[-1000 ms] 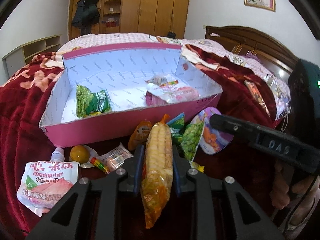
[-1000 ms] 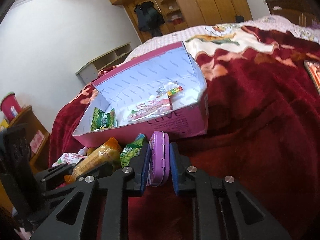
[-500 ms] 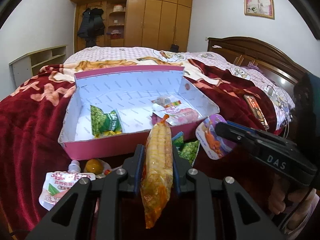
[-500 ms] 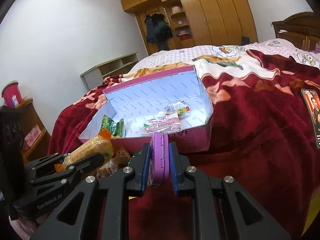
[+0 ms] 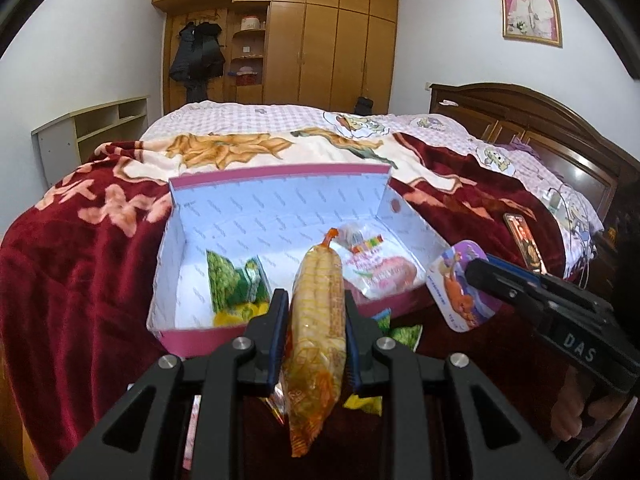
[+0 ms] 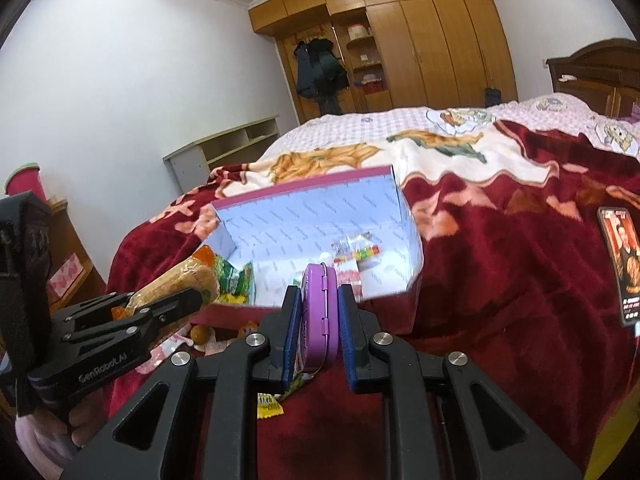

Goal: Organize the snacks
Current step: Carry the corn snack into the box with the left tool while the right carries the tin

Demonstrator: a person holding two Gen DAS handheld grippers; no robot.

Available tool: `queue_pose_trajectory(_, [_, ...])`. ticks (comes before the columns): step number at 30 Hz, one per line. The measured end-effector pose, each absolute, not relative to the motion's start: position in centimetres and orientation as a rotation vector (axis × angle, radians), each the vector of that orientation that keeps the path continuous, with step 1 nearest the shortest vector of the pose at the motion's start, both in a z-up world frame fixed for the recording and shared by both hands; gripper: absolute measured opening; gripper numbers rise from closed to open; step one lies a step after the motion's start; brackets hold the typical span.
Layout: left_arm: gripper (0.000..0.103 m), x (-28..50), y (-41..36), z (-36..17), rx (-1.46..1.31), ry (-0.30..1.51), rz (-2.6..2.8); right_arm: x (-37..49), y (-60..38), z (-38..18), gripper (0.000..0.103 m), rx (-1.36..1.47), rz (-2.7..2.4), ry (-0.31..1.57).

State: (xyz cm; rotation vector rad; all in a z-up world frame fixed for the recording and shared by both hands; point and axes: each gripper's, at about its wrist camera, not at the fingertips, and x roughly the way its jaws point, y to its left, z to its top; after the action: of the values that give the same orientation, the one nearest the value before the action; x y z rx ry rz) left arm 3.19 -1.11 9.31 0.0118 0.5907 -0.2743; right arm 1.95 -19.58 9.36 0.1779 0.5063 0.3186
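Broadly, the red floral blanket [image 5: 80, 272] over the bed carries everything, and on it sits the pink box [image 5: 256, 196] with its white patterned lining, open at the top and only partly filled. Inside it lie a green pea packet [image 5: 236, 280] near the left end, a pink-and-white pouch [image 5: 380, 272] toward the right, and a small clear bag of coloured candy [image 6: 356, 254] behind that. So some of the sorting looks done, but more is left: several loose snacks lie on the blanket just in front of the box, among them a green packet [image 5: 404, 334] and a yellow wrapper [image 6: 270, 410], and two items are in the air.

The left gripper [image 5: 316, 332] is clamped on a long corn-patterned snack bag [image 5: 318, 320], yellow-orange and crinkly, twisted shut at its orange top; it stands roughly upright between the blue pads, hanging below them, and is held in front of the box's near wall. The right gripper [image 6: 318, 328] is closed on a purple hinged tin [image 6: 316, 312], gripped edge-on by its flat faces; the left wrist view shows a cartoon picture on its lid [image 5: 460, 284]. It hovers near the box's right front corner. Both items look ready to go over the near wall into the box. A phone [image 6: 622, 260] lies on the blanket well to the right.
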Motion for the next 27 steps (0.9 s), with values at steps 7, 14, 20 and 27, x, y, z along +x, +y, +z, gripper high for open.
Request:
queue_pose_trajectory(7, [0.026, 5.1, -0.9, 10.5, 0.0, 0.579, -0.256, 2.8, -19.4, 10.9, 0.02, 0.151, 0.307, 0.47])
queue_pose_trajectory(14, [0.026, 7.5, -0.7, 10.1, -0.023, 0.597, -0.227, 4.4, -18.9, 11.9, 0.02, 0.127, 0.293, 0.453])
queue_pose_trajectory(20, [0.026, 10.2, -0.8, 9.3, -0.044, 0.618, -0.205, 5.9, -18.3, 11.9, 0.02, 0.114, 0.271, 0.445])
queue_pose_trajectory(27, [0.026, 13.0, -1.1, 8.2, -0.075, 0.637, -0.172, 7.5, -17.8, 11.2, 0.02, 0.089, 0.224, 0.434])
